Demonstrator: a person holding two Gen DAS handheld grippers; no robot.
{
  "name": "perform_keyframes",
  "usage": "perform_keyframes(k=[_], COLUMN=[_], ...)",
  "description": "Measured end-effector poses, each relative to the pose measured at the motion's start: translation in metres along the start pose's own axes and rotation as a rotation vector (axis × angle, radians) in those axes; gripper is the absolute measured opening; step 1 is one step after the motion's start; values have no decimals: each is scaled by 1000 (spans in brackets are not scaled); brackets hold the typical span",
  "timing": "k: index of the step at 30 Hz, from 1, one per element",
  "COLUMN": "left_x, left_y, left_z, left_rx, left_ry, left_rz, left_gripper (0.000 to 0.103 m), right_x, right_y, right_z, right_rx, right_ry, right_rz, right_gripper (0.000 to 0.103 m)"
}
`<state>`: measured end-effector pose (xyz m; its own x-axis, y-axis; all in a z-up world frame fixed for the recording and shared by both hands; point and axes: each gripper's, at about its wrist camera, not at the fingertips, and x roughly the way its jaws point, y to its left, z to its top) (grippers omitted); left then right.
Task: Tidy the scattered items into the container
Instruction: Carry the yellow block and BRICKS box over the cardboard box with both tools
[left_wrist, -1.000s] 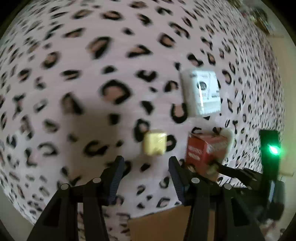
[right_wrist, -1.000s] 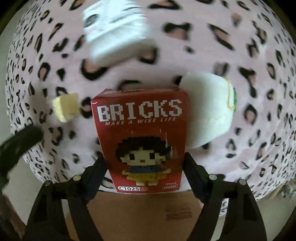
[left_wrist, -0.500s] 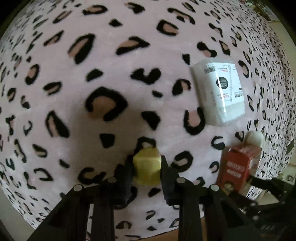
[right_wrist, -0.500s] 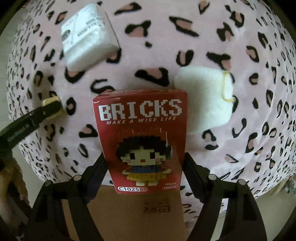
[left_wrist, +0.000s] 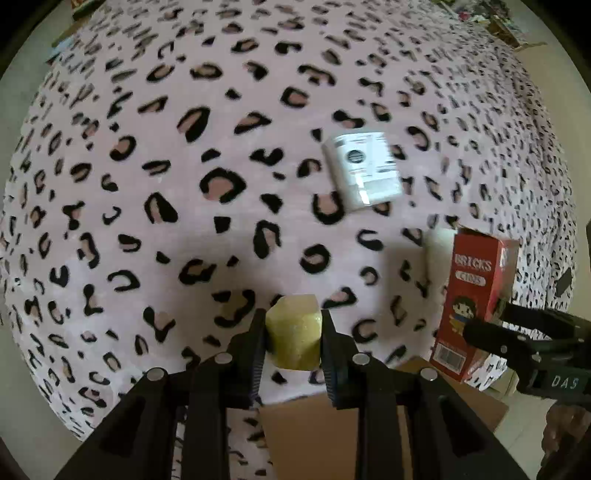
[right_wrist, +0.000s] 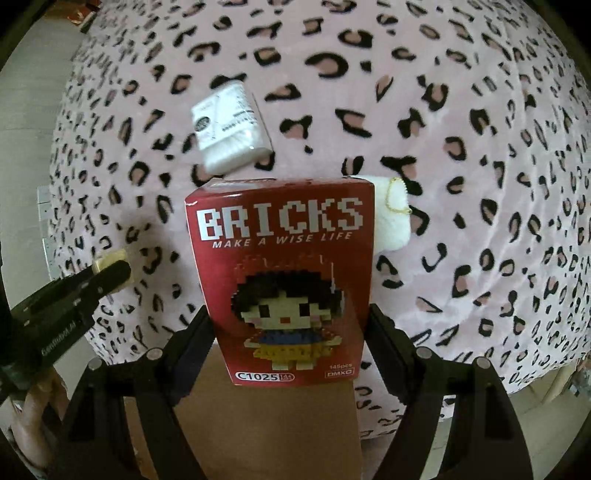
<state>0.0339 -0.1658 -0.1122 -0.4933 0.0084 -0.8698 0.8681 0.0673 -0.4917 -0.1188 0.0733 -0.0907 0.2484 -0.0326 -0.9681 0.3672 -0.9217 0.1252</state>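
Left gripper (left_wrist: 293, 334) pinches a pale yellow waxy block (left_wrist: 293, 338) above the pink leopard-print plush blanket (left_wrist: 184, 166). A white plastic-wrapped packet (left_wrist: 364, 171) lies further back. Right gripper (right_wrist: 290, 332) clamps an upright red cardboard BRICKS box (right_wrist: 284, 280), a white plush pouch (right_wrist: 393, 218) behind it, brown cardboard container (right_wrist: 280, 435) below.

On the blanket (left_wrist: 221, 147), the wrapped packet (left_wrist: 364, 171) lies far and right of centre. The plush (right_wrist: 393, 214) lies nearer, right of it, behind the held bricks box (right_wrist: 284, 280). The cardboard box (left_wrist: 332, 435) sits nearest, at the blanket's edge.
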Motion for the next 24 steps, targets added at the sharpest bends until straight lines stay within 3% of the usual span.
perform_keyframes(k=[12, 24], left_x=[-64, -90], left_y=[-42, -62], left_z=[-49, -106], left_rx=[-2, 0], left_ry=[-104, -142], left_rz=[-44, -54], left_gripper=[27, 27], right_x=[-98, -128], right_y=[-10, -6], right_z=[-62, -117], right_rx=[-40, -60], right_ry=[-131, -191], right_rz=[35, 54], right_gripper=[80, 80])
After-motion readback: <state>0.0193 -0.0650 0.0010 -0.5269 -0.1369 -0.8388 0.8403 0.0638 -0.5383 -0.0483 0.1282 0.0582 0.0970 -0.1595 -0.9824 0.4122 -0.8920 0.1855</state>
